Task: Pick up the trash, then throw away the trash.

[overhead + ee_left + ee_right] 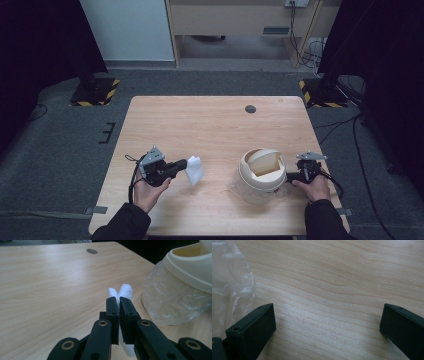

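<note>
A crumpled white tissue (194,170) hangs a little above the wooden table (200,125), left of centre. My left gripper (185,164) is shut on it. In the left gripper view the jaws (119,300) pinch the tissue (125,290), which sticks out past the tips and below them. A cream bin (261,175) with a tilted swing lid and a clear plastic liner (172,302) stands to the right. My right gripper (292,176) rests low beside the bin's right side. Its jaws (327,315) are open over bare wood, with the liner (232,285) at their left.
A dark round grommet (250,109) sits near the table's far edge. Grey carpet surrounds the table, with two stand bases (95,91) marked in yellow and black behind it. Cables (345,125) lie on the floor at the right.
</note>
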{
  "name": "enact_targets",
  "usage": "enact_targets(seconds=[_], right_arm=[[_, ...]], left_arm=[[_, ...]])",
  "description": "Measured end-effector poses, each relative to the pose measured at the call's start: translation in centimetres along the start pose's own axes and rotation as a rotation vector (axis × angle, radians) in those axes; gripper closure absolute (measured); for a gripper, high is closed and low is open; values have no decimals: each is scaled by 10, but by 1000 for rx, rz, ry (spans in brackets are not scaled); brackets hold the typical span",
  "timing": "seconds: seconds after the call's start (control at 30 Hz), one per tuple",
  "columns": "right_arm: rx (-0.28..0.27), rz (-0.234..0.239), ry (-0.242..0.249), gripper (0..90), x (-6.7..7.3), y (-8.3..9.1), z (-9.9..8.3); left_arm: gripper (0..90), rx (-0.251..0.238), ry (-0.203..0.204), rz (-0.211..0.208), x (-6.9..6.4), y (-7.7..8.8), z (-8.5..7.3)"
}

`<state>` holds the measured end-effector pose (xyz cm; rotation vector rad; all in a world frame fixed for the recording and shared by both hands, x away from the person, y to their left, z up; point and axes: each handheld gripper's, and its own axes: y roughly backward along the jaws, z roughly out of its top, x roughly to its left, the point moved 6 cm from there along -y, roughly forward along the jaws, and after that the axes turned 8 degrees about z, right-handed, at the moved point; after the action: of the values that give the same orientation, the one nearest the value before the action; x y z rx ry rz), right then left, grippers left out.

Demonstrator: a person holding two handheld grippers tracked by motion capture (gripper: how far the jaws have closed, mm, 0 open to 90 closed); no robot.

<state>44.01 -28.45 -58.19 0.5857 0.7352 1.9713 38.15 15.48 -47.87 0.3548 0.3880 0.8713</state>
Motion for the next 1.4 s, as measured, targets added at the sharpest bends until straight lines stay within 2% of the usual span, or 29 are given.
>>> enact_targets(seconds=[0.17, 0.43, 0.6, 0.73, 1.2, 1.4], right_arm=[[1, 1, -1, 6, 0, 0, 0], [1, 2, 1, 6, 0, 0, 0], [2, 4, 3, 6, 0, 0, 0], [1, 4, 2, 6, 0, 0, 0], [2, 3, 4, 6, 0, 0, 0], [2, 4, 4, 6, 0, -1, 1]], left_arm=[[858, -53, 1, -3, -1, 7, 8], [858, -95, 0, -13, -1, 14, 18], [858, -139, 1, -33, -6, 22, 28], [859, -167, -21, -40, -12, 29, 36], [859, -241, -37, -75, -21, 36, 64], [858, -284, -44, -92, -26, 36, 84]])
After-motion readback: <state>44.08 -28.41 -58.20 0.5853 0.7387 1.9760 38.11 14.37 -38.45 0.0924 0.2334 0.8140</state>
